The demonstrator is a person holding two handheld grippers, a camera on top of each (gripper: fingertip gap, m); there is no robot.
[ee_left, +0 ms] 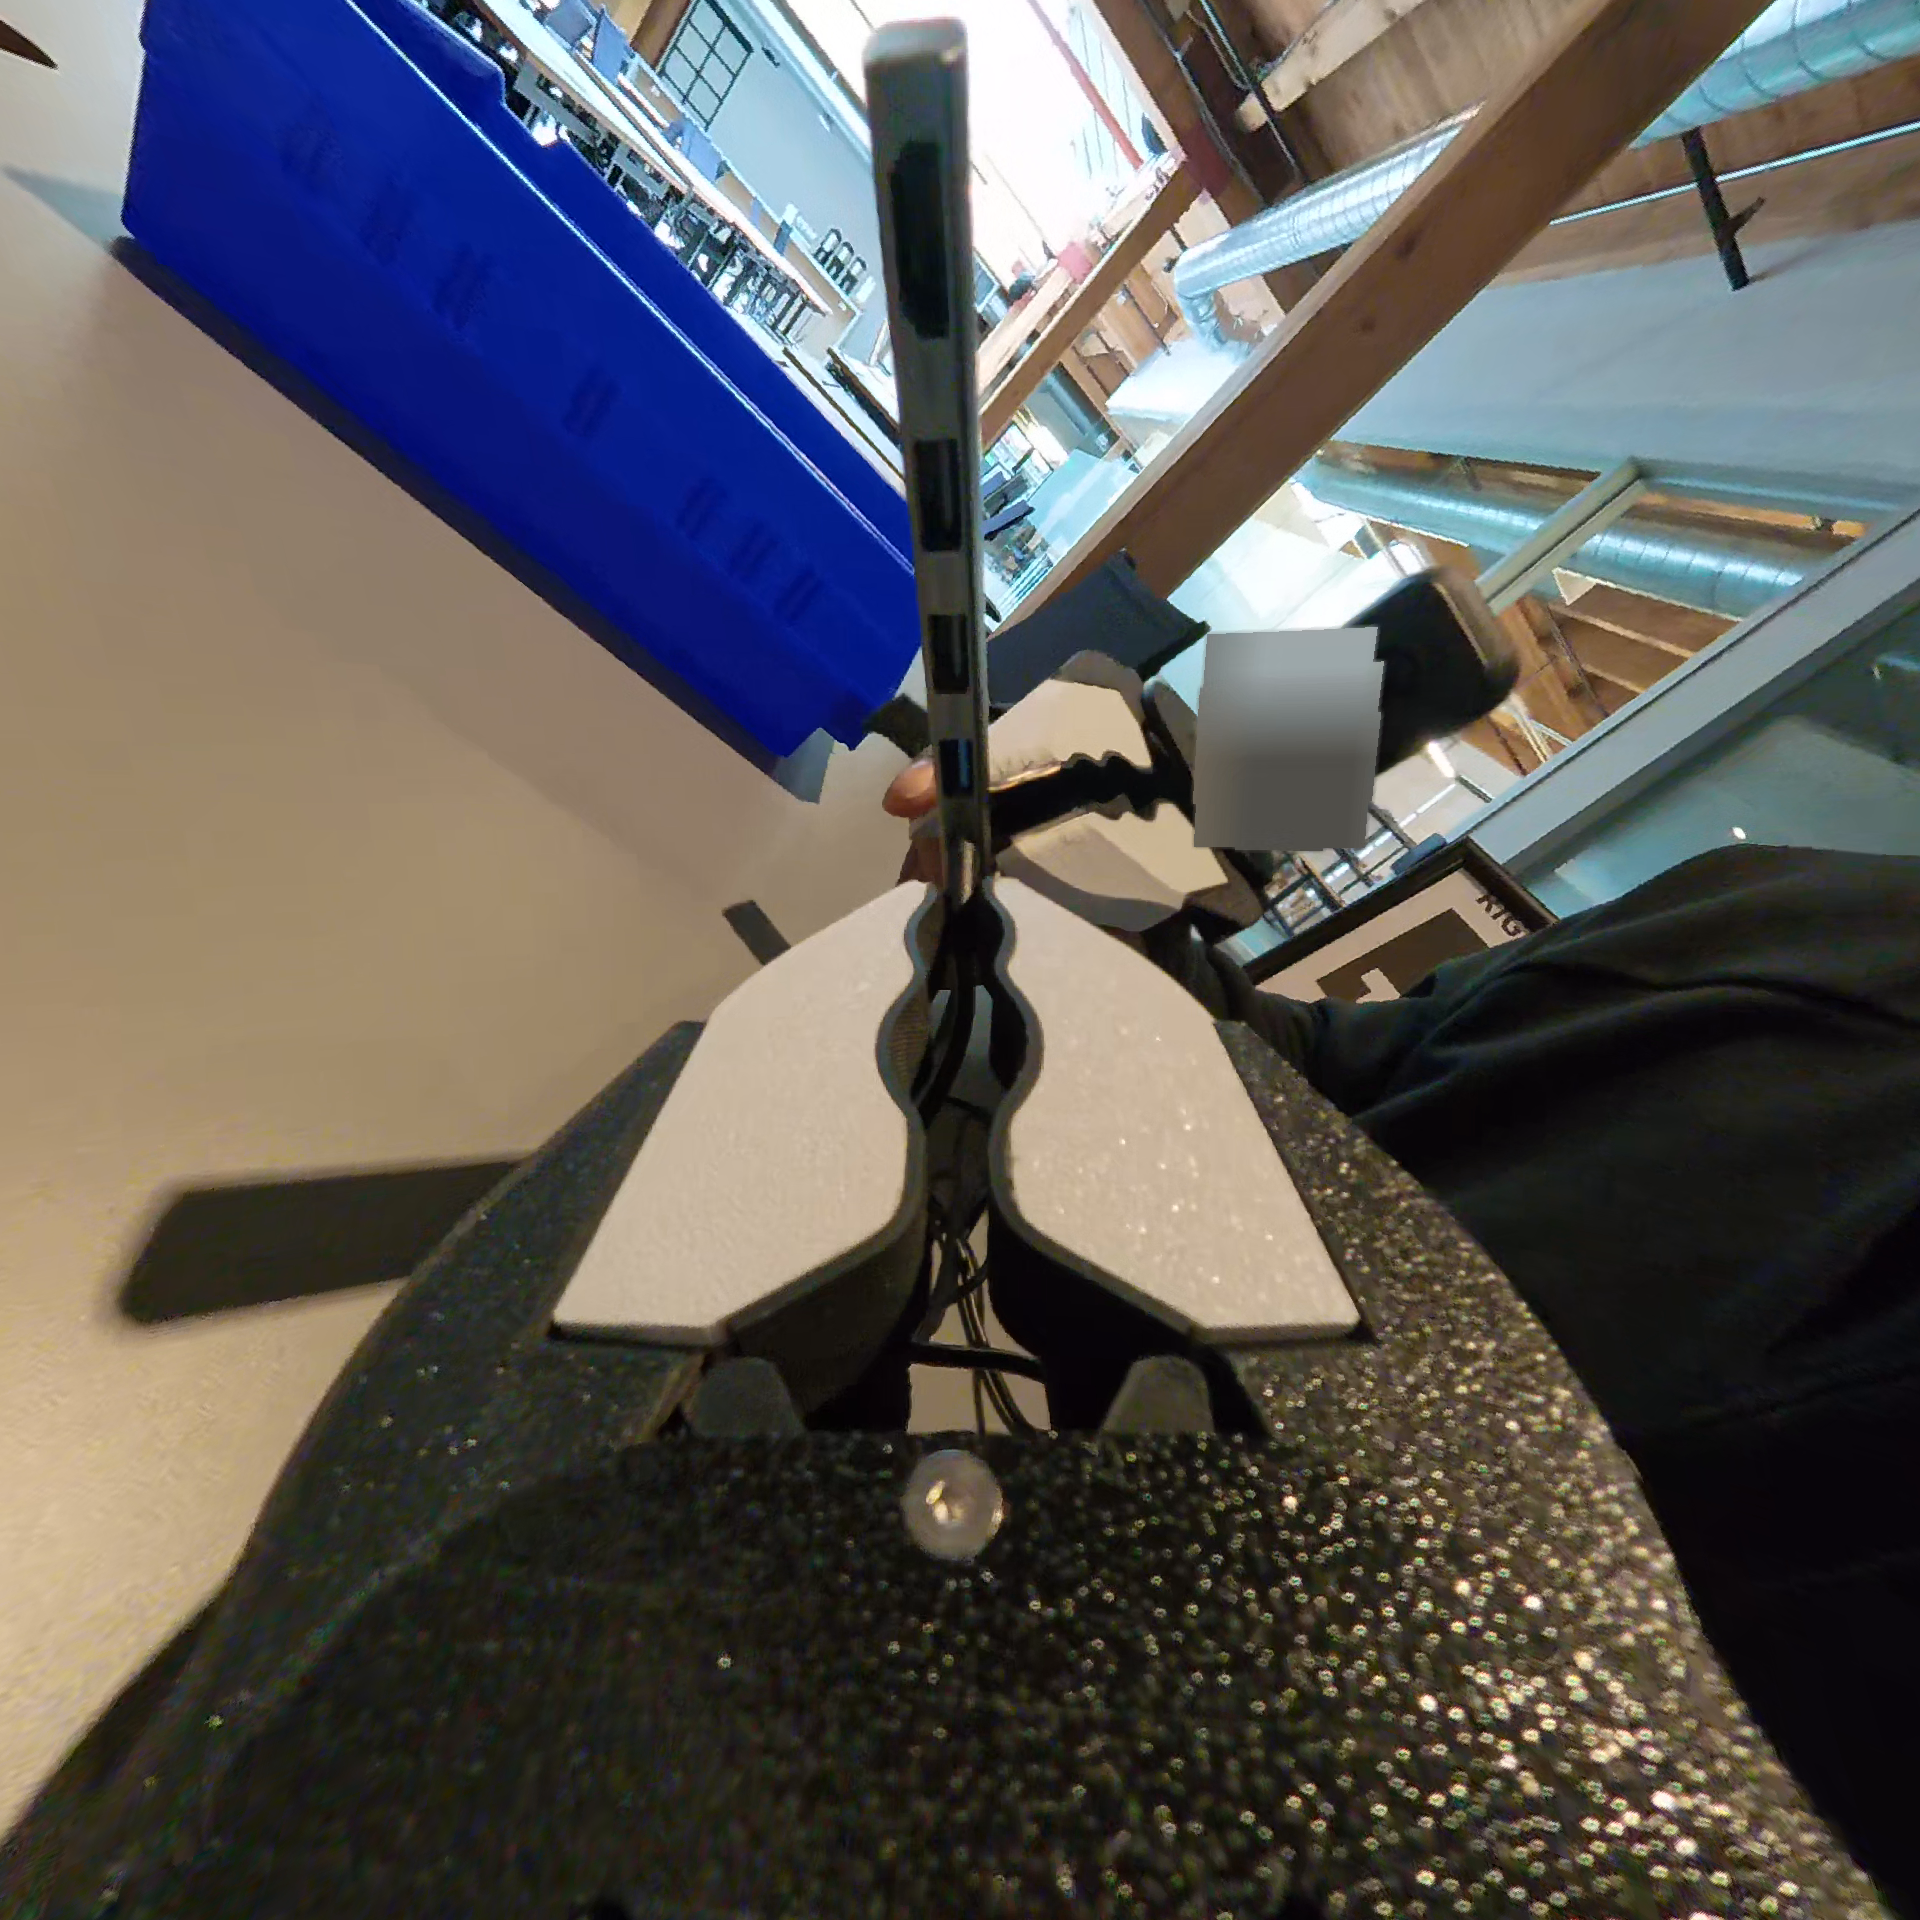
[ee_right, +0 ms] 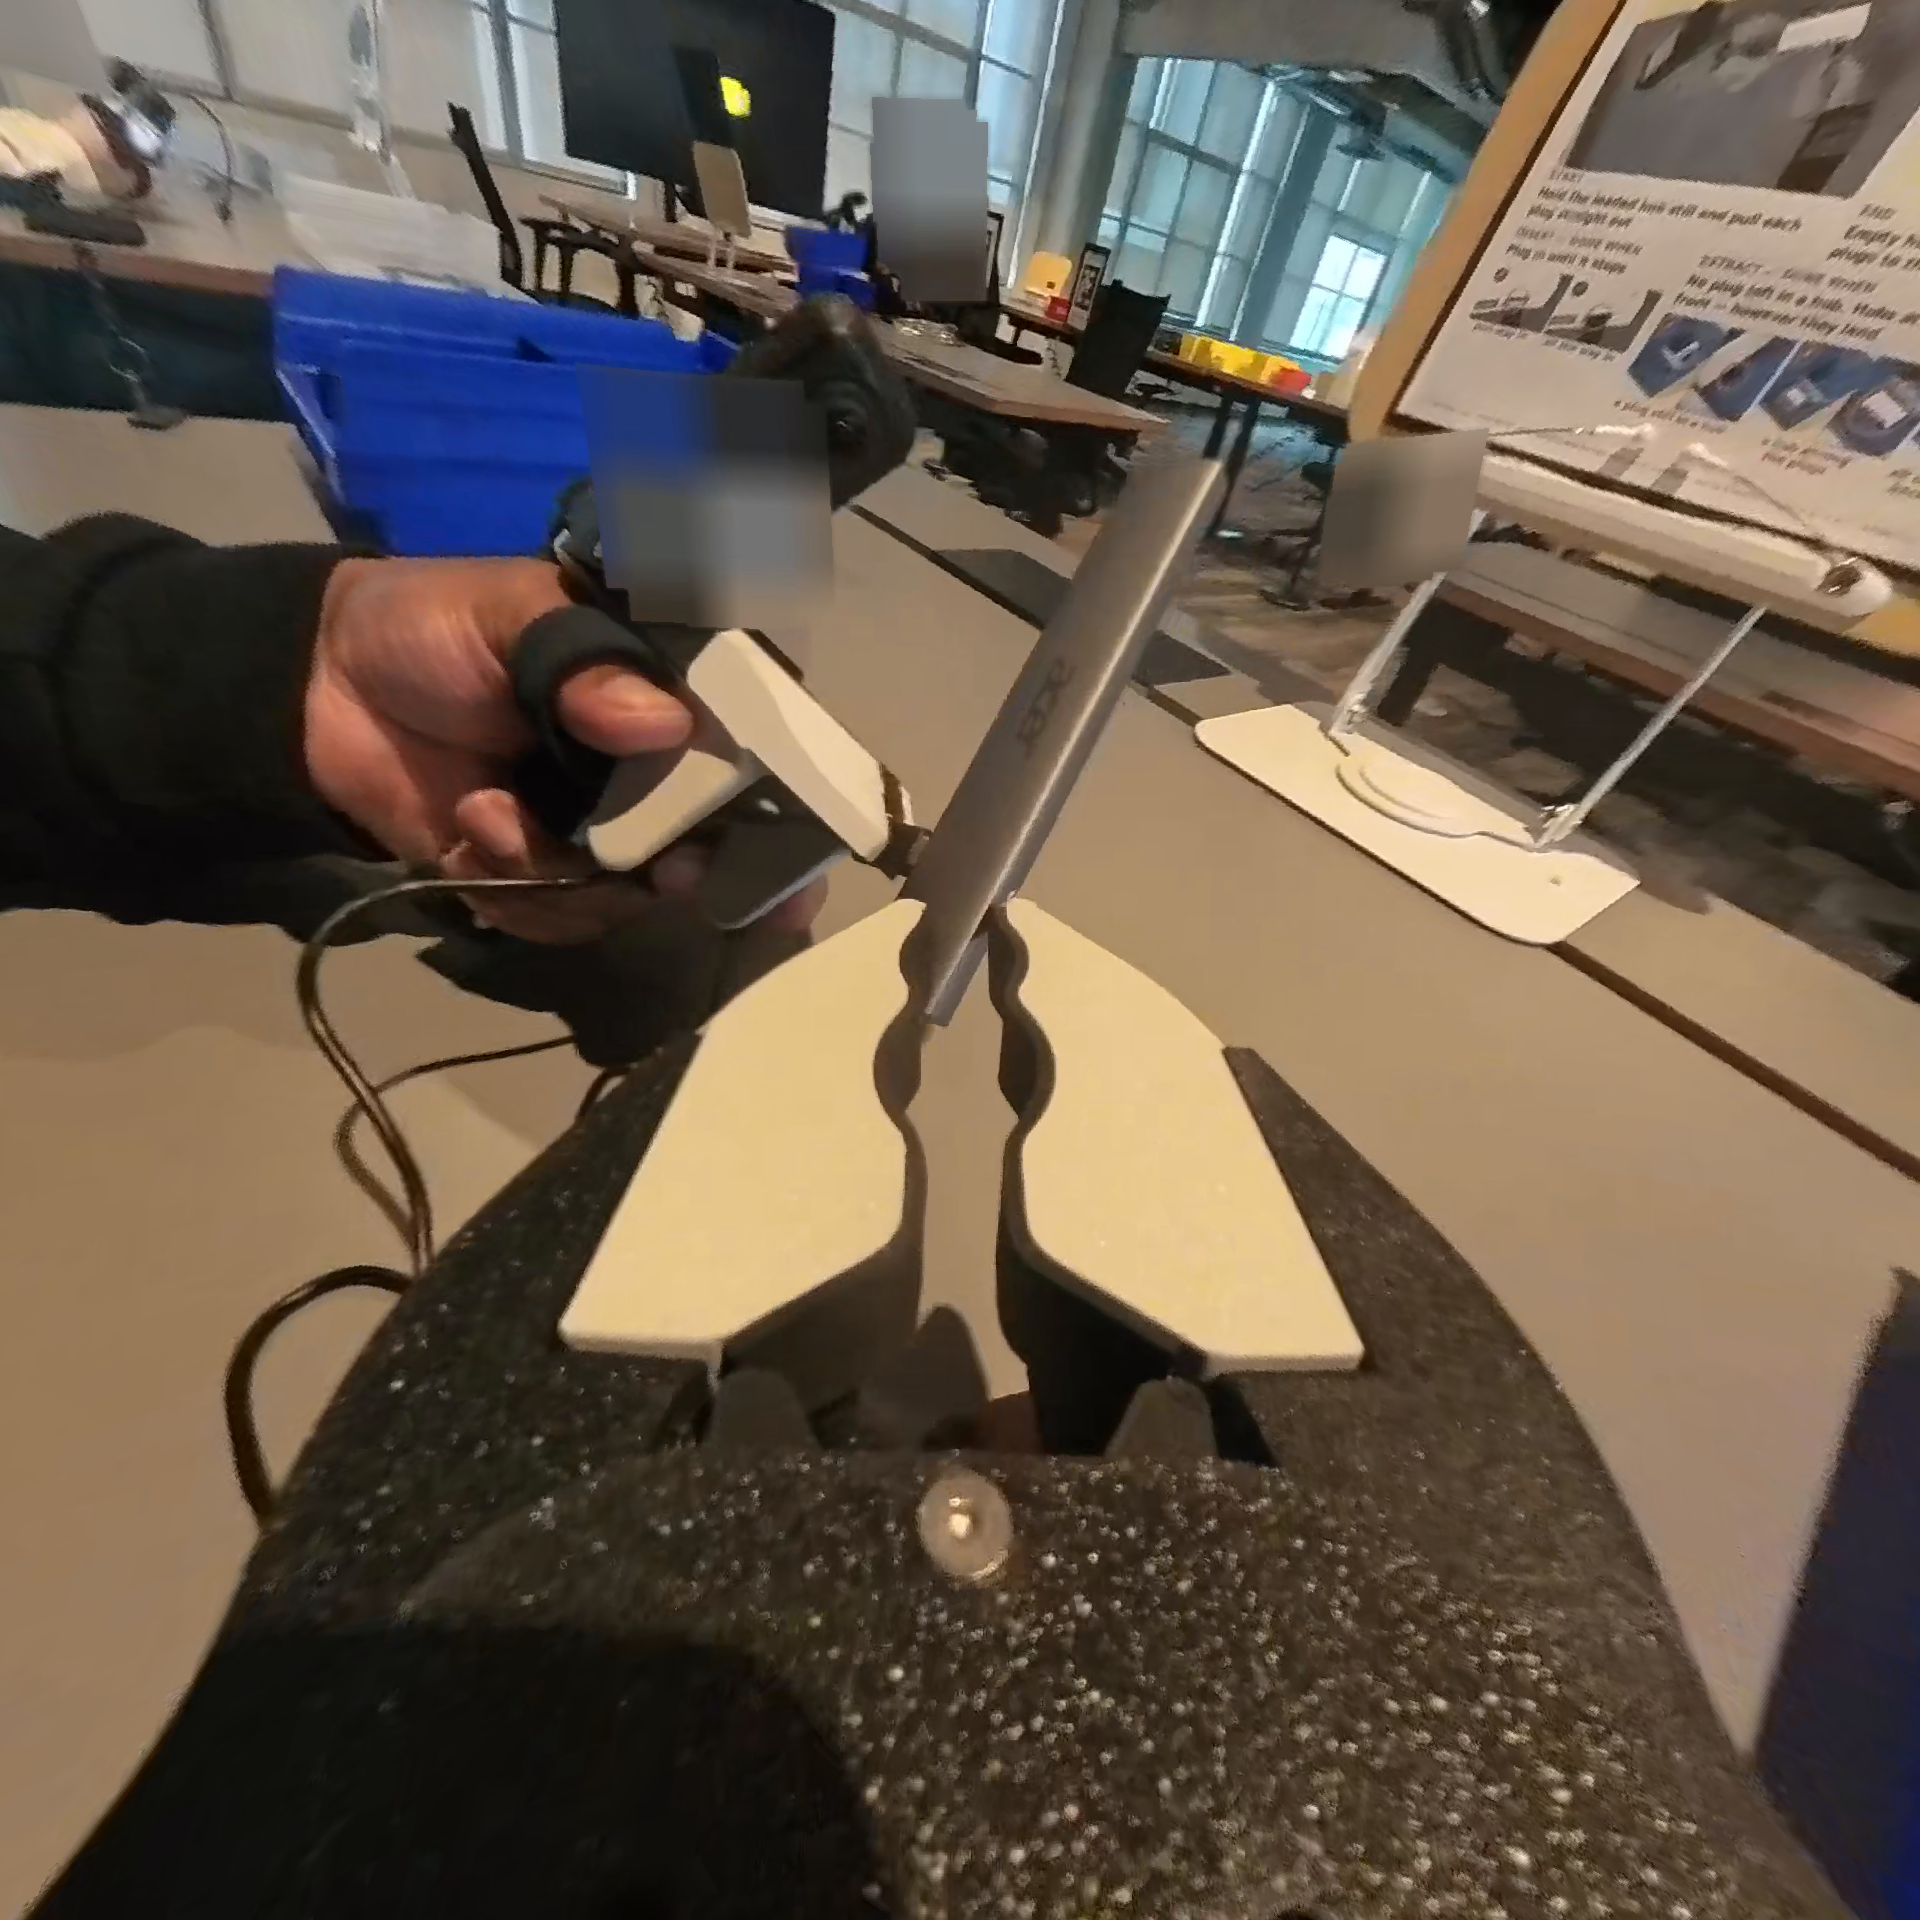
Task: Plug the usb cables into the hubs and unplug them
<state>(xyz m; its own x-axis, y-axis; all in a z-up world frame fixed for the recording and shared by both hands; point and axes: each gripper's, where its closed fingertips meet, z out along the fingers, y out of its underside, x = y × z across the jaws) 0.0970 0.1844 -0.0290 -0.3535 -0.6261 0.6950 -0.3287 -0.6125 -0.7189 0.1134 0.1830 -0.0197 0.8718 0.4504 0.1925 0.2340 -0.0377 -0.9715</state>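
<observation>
A slim grey USB hub (ee_left: 930, 416) stands edge-on in the left wrist view, with several dark ports along its edge. My left gripper (ee_left: 961, 899) is shut on its lower end, and a thin black cable (ee_left: 951, 1039) runs back between the fingers. In the right wrist view the hub (ee_right: 1081, 665) tilts up to the right. My right gripper (ee_right: 958, 925) is closed on its bottom corner. The left gripper (ee_right: 894, 821), held by a hand, grips the hub from the left. The cable (ee_right: 343, 1091) loops down onto the table. No plug sits in the ports that show.
A blue bin (ee_left: 468, 343) stands on the pale table (ee_left: 260, 727), and it also shows at the back left in the right wrist view (ee_right: 447, 416). A clear stand (ee_right: 1455, 810) with an instruction board (ee_right: 1714, 208) is at the right. A black strip (ee_left: 312, 1236) lies on the table. My left and right fingertips are right by each other.
</observation>
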